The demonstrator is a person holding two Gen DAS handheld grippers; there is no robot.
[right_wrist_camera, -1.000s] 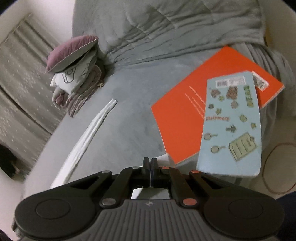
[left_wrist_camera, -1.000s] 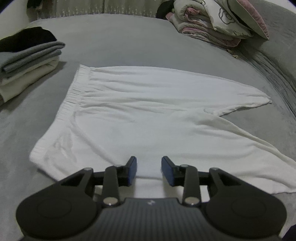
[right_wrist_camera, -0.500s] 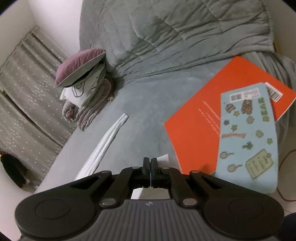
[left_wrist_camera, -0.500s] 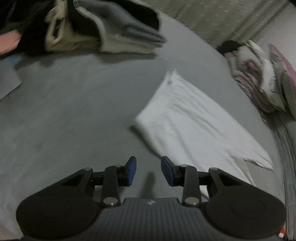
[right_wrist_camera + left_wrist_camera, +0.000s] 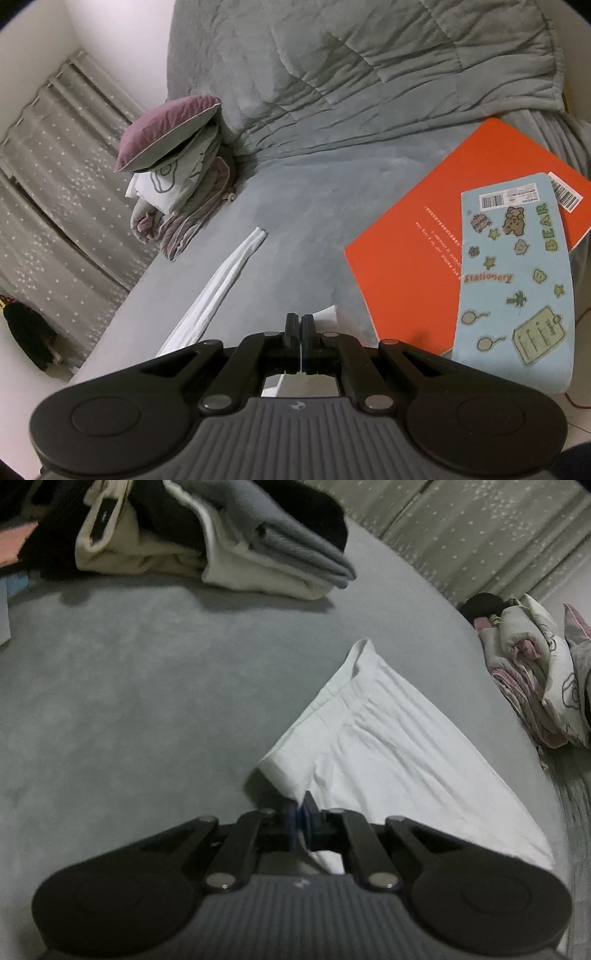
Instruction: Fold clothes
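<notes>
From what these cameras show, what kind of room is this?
Most likely a bedroom: a wide grey bed with folded bedding heaped at its edge, a pile of folded clothes, and star-patterned curtains behind.

Garment (image 5: 399,746) spread on bed (image 5: 129,701); clothes stack (image 5: 221,542) behind garment, to left; bedding heap (image 5: 535,686) right of garment; notebooks (image 5: 491,266) on bed, right of garment (image 5: 221,280).

Soft white cloth shorts (image 5: 399,746) lie on a matt grey, suede-like bedcover (image 5: 129,686).
</notes>
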